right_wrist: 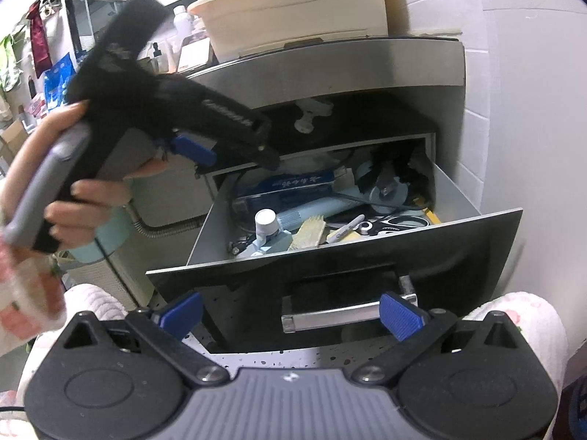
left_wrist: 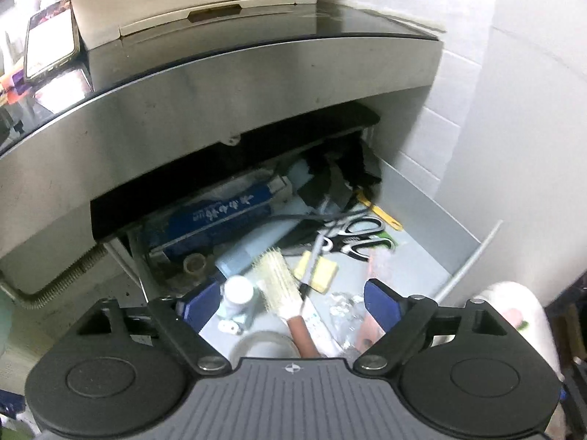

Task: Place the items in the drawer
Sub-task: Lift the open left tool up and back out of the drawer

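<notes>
The grey drawer (right_wrist: 455, 198) stands pulled out below a steel cabinet (left_wrist: 220, 102). In it lie a paintbrush (left_wrist: 282, 282), a marker pen (left_wrist: 312, 260), scissors (left_wrist: 359, 234), a yellow sponge (left_wrist: 319, 267), a white bottle (left_wrist: 238, 293), a blue box (left_wrist: 216, 216) and a tape roll (left_wrist: 264, 344). My left gripper (left_wrist: 290, 304) is open and empty, just above the drawer's contents; it also shows in the right wrist view (right_wrist: 194, 150), held up left of the drawer. My right gripper (right_wrist: 290, 315) is open and empty in front of the drawer's metal handle (right_wrist: 337, 317).
A cream plastic tub (right_wrist: 293, 11) sits on the cabinet top. A phone (left_wrist: 51, 44) and bottles stand at the far left of that top. A white tiled wall (right_wrist: 513, 110) is to the right. A ribbed hose (left_wrist: 66, 278) runs left of the drawer.
</notes>
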